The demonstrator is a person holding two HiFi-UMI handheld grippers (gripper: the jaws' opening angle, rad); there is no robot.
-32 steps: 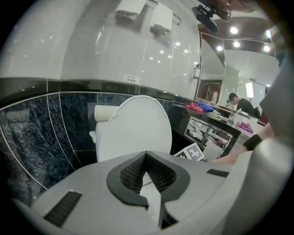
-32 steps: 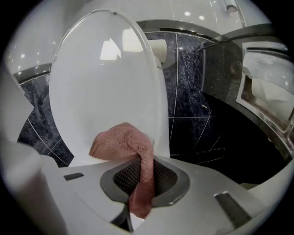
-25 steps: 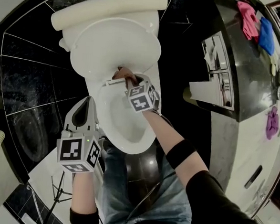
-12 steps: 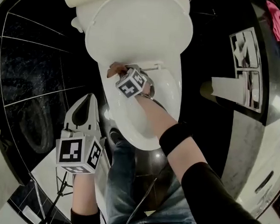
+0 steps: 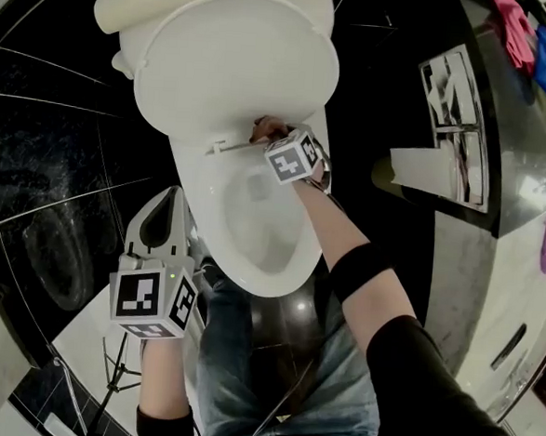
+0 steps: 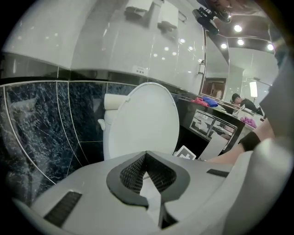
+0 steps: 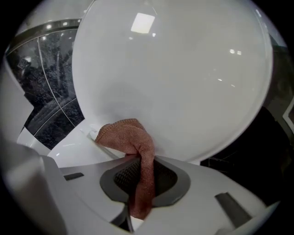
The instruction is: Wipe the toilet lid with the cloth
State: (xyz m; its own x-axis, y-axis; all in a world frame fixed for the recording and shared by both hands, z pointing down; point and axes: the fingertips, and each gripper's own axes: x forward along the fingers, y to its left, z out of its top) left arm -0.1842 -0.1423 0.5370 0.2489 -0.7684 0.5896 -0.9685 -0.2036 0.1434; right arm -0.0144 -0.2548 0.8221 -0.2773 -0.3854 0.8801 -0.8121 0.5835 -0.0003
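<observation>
The white toilet lid (image 5: 232, 65) stands raised against the cistern; it fills the right gripper view (image 7: 174, 78) and shows upright in the left gripper view (image 6: 147, 119). A reddish-brown cloth (image 7: 133, 137) is bunched against the lid's lower edge by the hinge, and it also shows in the head view (image 5: 265, 128). My right gripper (image 5: 271, 140) is shut on the cloth, which hangs through its jaws (image 7: 140, 172). My left gripper (image 5: 169, 196) hovers left of the bowl, shut and empty (image 6: 147, 172), pointing at the lid.
The open white bowl and seat (image 5: 254, 220) lie below the lid, the cistern top (image 5: 176, 1) behind it. Dark tiled walls surround the toilet. A paper holder (image 5: 425, 172) hangs at the right, and coloured cloths (image 5: 519, 34) lie on the counter. The person's legs (image 5: 272, 371) stand before the bowl.
My right gripper with the cloth has slid along the lid's lower edge, first leftward, then right to the hinge. The left gripper has hardly shifted. The head view has swung.
</observation>
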